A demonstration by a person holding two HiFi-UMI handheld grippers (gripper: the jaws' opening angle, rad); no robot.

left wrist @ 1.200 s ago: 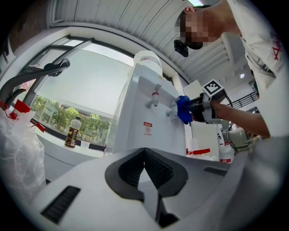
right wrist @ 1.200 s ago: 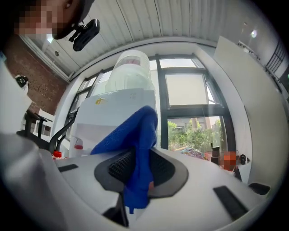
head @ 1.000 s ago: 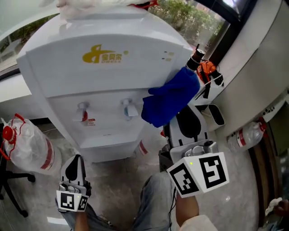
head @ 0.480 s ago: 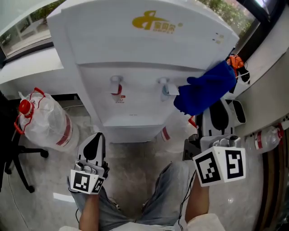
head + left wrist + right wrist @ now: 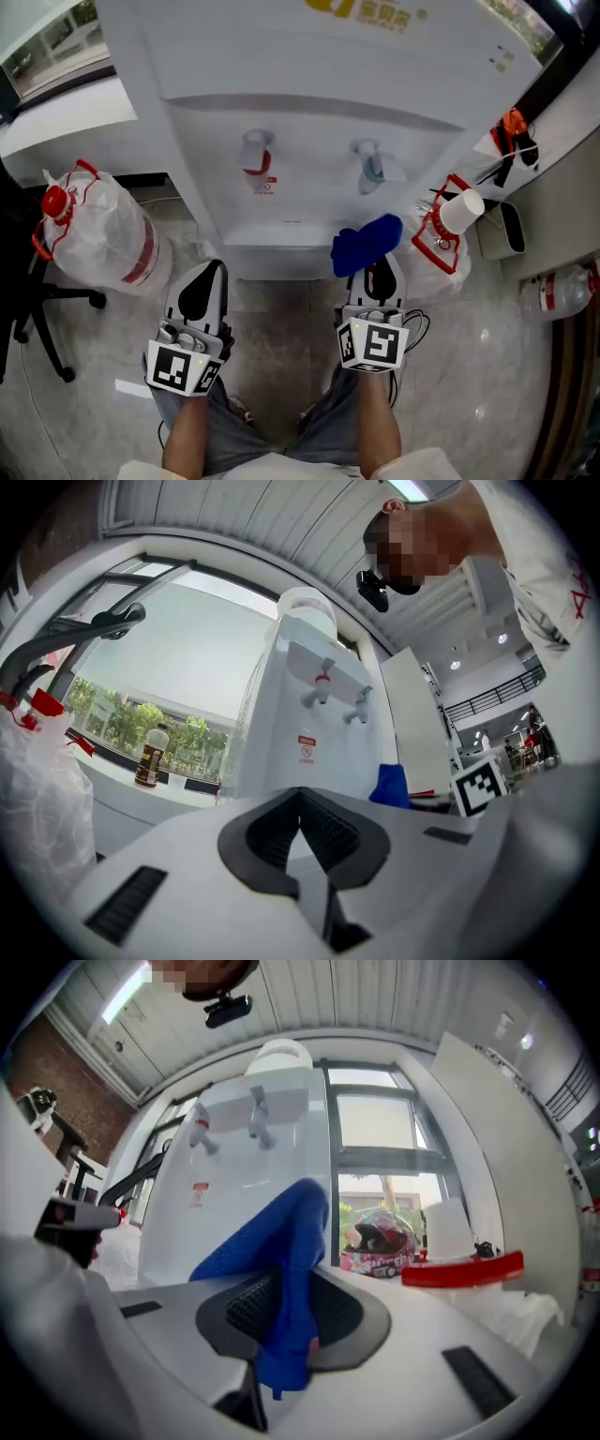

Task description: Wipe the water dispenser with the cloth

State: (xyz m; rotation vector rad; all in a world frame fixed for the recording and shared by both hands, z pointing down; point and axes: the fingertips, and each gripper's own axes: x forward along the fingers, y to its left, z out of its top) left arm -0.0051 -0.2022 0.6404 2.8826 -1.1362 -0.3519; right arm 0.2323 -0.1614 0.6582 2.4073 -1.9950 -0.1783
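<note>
The white water dispenser (image 5: 309, 84) fills the top of the head view, with a red tap (image 5: 255, 155), a blue tap (image 5: 370, 167) and a drip tray (image 5: 277, 239) below them. My right gripper (image 5: 378, 272) is shut on the blue cloth (image 5: 366, 242), which hangs bunched just in front of the tray's right end. In the right gripper view the cloth (image 5: 281, 1251) runs up out of the shut jaws before the dispenser (image 5: 230, 1176). My left gripper (image 5: 210, 274) sits low at the left, shut and empty, apart from the dispenser (image 5: 314, 733).
A bagged water bottle with a red cap (image 5: 94, 234) stands left of the dispenser. Another bagged bottle with a white cap (image 5: 452, 225) stands at its right. A chair base (image 5: 37, 319) is at far left. A counter with an orange tool (image 5: 512, 127) runs along the right.
My right gripper has brought the cloth down from the dispenser's upper right side to the drip tray. The head view has tilted lower. The left gripper stays shut.
</note>
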